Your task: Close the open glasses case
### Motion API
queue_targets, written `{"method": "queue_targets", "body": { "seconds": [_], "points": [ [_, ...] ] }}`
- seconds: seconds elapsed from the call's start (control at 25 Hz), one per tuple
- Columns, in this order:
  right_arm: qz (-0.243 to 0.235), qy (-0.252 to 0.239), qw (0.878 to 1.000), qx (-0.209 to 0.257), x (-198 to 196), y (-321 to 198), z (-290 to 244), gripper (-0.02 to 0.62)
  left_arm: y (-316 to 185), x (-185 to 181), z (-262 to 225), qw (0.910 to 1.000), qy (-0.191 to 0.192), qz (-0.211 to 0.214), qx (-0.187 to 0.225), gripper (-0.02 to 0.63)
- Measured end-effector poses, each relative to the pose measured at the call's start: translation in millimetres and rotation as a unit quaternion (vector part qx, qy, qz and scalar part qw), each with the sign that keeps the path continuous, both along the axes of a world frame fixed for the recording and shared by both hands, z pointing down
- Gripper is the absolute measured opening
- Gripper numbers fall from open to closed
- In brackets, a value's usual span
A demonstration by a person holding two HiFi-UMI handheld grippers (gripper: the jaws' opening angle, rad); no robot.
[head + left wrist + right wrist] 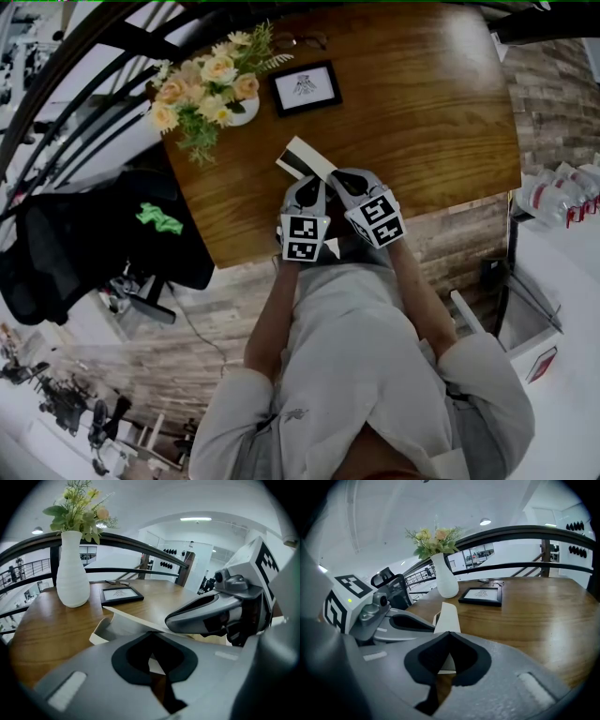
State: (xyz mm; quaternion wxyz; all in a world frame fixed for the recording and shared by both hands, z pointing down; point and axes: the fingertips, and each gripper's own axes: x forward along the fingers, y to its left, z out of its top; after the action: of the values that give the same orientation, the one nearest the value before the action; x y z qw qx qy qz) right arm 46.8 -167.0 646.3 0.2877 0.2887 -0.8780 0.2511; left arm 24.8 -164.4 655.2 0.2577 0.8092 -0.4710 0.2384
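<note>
Left claw point(150, 634) and right claw point(449, 633), both pinched together and empty, meet the open glasses case point(302, 159) at the bench point(422, 112) front edge, likely poised to press its lid down next.

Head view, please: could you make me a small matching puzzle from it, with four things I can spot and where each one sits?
Things:
1. glasses case
2. picture frame
3. vase of flowers
4. green object

Places:
a. off the table, on the dark chair
b. at the table's far left corner
c. lying open near the table's near edge
d. on the table, just right of the flowers

Pairs: 1-c, 2-d, 3-b, 4-a
</note>
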Motion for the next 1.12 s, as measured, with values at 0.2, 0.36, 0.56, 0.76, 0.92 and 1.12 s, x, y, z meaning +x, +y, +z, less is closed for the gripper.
{"method": "queue_targets", "body": {
  "seconds": [0.2,0.36,0.56,0.76,0.92,1.12],
  "points": [
    [-0.001,0.000,1.000,-0.001,-4,5,1,0.003,5,-4,3,1.0000,0.000,-0.001,-0.004,0.018],
    [-0.002,0.002,1.000,0.000,-7,8,3,0.003,8,-7,5,1.0000,0.001,-0.002,-0.006,0.018],
    [-0.002,0.004,1.000,0.000,-9,13,4,0.003,13,-10,7,1.0000,0.001,-0.004,-0.009,0.018],
    [-0.003,0.004,1.000,-0.002,-10,16,4,0.003,16,-12,9,0.9999,0.002,-0.005,-0.013,0.018],
    [-0.005,0.005,1.000,-0.002,-12,19,4,0.003,19,-13,11,0.9999,0.002,-0.006,-0.015,0.018],
    [-0.008,0.006,1.000,-0.004,-14,21,6,0.003,22,-15,13,0.9998,0.002,-0.006,-0.020,0.018]
  ]
}}
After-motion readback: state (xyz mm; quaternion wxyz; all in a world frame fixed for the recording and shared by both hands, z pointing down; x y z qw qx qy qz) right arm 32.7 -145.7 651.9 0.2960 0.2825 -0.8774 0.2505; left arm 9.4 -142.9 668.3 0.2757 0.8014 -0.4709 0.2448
